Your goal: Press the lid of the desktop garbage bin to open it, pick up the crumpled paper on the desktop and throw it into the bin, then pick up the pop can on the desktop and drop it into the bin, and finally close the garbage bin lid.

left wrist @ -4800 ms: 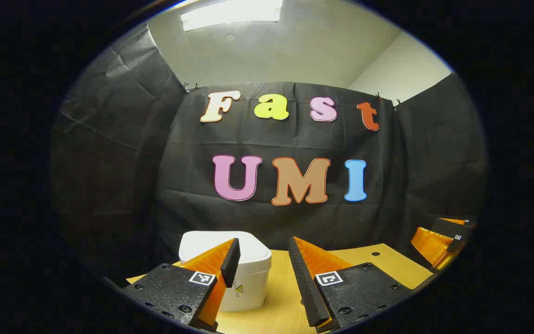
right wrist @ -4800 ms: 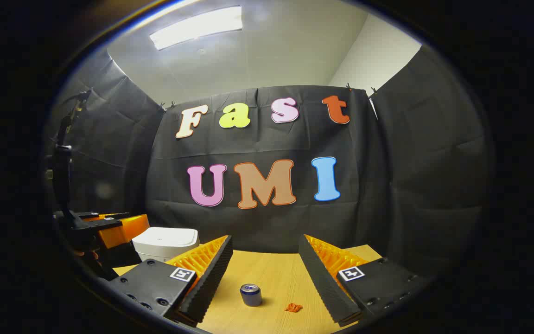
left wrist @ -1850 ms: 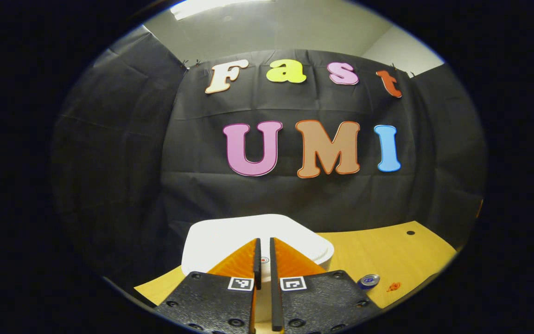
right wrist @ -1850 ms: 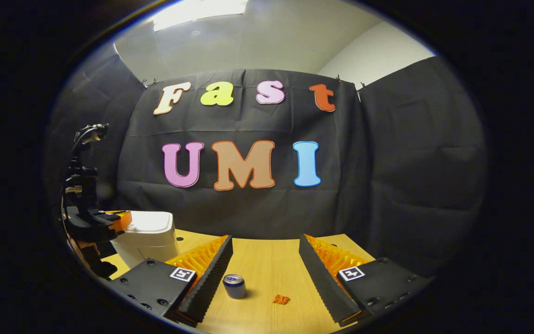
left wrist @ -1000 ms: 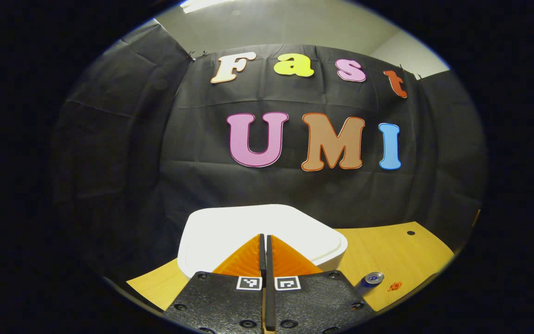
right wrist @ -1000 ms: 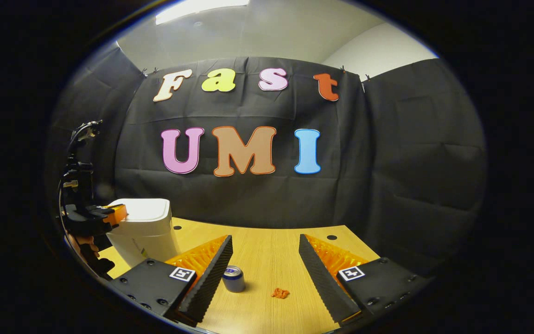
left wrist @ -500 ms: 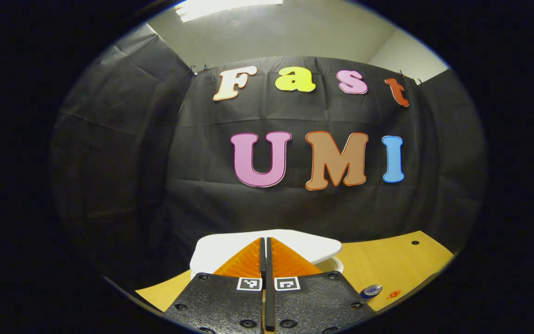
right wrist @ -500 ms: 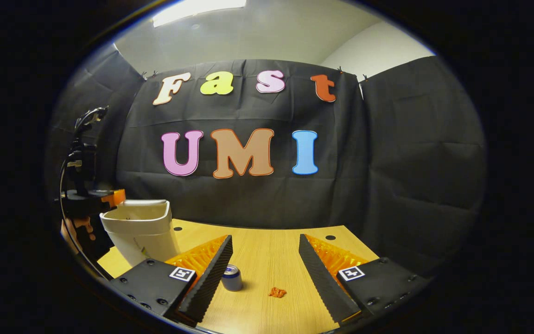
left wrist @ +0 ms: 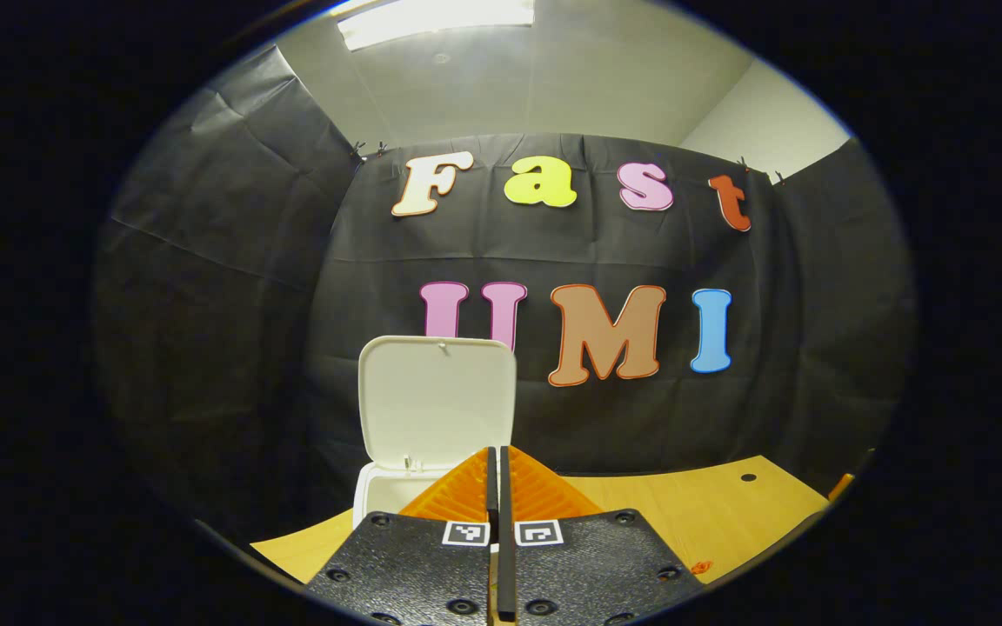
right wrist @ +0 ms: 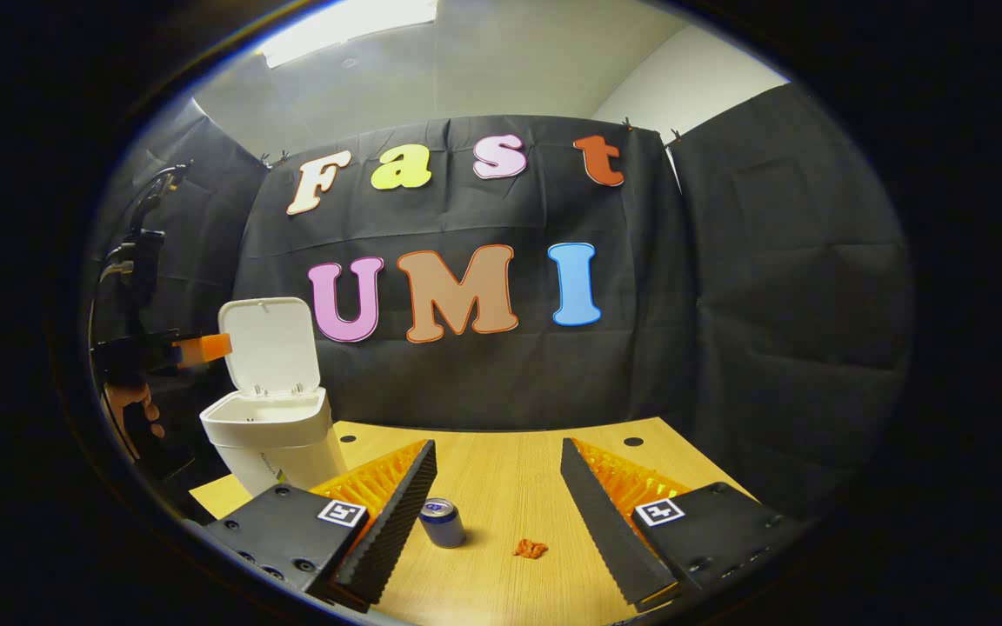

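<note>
Right gripper view shows the white plastic bin (right wrist: 270,435) by the table's (right wrist: 501,478) left edge, lid upright to receive rubbish, left hand-held gripper (left wrist: 494,469) pressed together, right hand-held gripper (right wrist: 498,474) spread toward the blue can (right wrist: 443,522) and orange crumpled paper (right wrist: 531,549).

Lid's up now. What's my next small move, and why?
Probably lower the right gripper onto the crumpled paper. The bin lid stands upright, the jaws are already wide open, and the paper lies on the desk just ahead between them, right of the can.
</note>
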